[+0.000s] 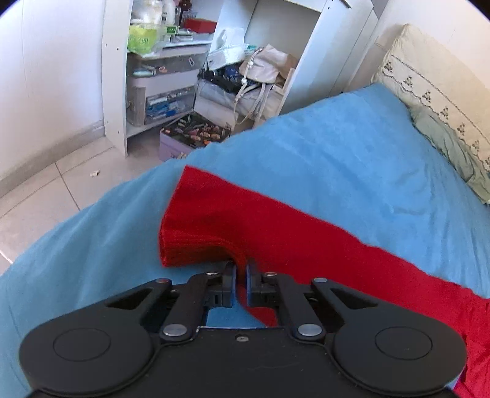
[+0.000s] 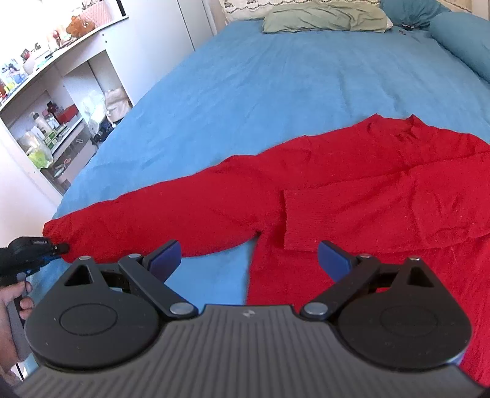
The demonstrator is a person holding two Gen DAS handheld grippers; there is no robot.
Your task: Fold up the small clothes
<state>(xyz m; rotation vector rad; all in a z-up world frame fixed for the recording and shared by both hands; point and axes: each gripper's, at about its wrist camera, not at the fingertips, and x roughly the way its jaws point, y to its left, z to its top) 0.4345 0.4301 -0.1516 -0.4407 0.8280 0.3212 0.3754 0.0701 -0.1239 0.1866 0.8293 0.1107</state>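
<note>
A red knit sweater (image 2: 382,171) lies spread on the blue bed sheet (image 2: 275,76). Its left sleeve (image 2: 171,208) stretches out towards the bed's edge, and the other sleeve is folded across the body, with its cuff (image 2: 298,223) near the armpit. In the left wrist view my left gripper (image 1: 242,271) is shut on the lower edge of the outstretched sleeve (image 1: 232,220), just behind its ribbed cuff (image 1: 180,242). The same gripper (image 2: 59,247) shows at the sleeve end in the right wrist view. My right gripper (image 2: 249,257) stands open just above the armpit, with nothing pinched.
White shelves (image 1: 159,79) with boxes, bags and bottles stand past the bed's left edge on a tiled floor (image 1: 46,196). Pillows (image 2: 324,15) lie at the head of the bed. A person's hand (image 2: 12,303) holds the left gripper's handle.
</note>
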